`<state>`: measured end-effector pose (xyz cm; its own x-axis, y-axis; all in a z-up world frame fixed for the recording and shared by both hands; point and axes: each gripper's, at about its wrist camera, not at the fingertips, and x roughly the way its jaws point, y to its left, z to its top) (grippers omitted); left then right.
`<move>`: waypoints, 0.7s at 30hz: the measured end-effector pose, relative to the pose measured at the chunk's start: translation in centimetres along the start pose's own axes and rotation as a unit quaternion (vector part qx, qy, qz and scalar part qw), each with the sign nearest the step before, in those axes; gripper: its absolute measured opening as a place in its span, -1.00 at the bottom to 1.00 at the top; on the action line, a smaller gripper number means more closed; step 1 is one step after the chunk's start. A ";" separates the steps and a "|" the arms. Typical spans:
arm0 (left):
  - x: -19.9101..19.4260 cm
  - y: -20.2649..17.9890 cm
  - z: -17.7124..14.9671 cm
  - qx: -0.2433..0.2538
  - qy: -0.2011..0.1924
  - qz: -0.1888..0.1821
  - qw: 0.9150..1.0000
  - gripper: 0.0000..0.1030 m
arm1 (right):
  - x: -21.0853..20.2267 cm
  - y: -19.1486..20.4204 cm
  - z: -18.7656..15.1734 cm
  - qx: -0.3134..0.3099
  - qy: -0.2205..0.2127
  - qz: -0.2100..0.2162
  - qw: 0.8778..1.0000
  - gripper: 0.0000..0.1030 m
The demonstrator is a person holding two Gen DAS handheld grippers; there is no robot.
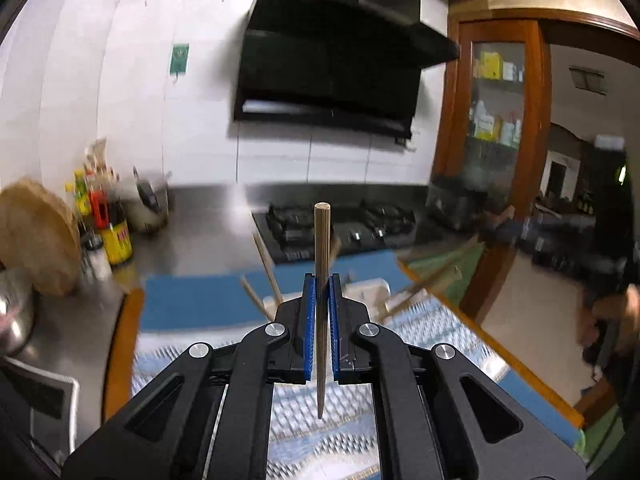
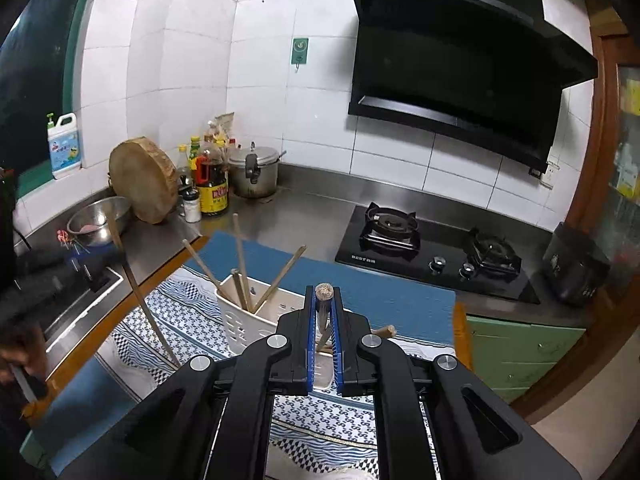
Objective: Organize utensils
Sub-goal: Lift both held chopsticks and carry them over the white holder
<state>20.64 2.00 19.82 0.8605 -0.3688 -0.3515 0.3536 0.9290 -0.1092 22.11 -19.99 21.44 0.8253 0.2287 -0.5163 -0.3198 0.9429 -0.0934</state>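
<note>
Here, clamping narrow: left gripper pinching a wooden chopstick between its blue pads, the stick standing nearly upright, blunt end at 12 o'clock above the jaws and thin tip hanging toward 6 o'clock below them. Likewise squeezing almost fully together: right gripper gripping a second chopstick near its round top end, the rest slanting down between the pads toward 6 o'clock. Sitting just beyond the right jaws, toward 10 o'clock in the right wrist view: a white slotted utensil basket resting on a blue-and-white patterned cloth, several more chopsticks leaning out of it at different angles. Showing only blurred in the left wrist view, at about 2 o'clock of the jaws: the same basket. Lying behind the cloth at 1 o'clock: a black gas hob set in the steel counter.
</note>
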 end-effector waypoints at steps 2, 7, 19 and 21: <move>-0.2 0.2 1.7 0.002 -0.019 0.006 1.000 -0.90 | 0.9 -0.1 0.1 -0.002 0.009 0.001 1.000 -0.87; 0.2 0.4 4.8 -0.005 -0.051 0.008 0.999 -0.90 | 3.5 0.3 0.0 -0.018 0.037 0.000 0.999 -0.87; 5.6 2.2 5.2 -0.049 -0.073 0.010 0.996 -0.90 | 7.2 0.6 -1.2 -0.031 0.064 0.007 0.997 -0.87; 6.5 2.7 4.6 -0.054 -0.071 0.019 0.996 -0.89 | 7.7 0.7 -1.4 -0.033 0.066 0.008 0.997 -0.87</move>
<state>28.84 1.94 21.51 0.9184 -0.3268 -0.2230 0.2849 0.9373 -0.2006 27.63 -17.92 16.24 0.7527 0.2059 -0.6254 -0.3663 0.9202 -0.1378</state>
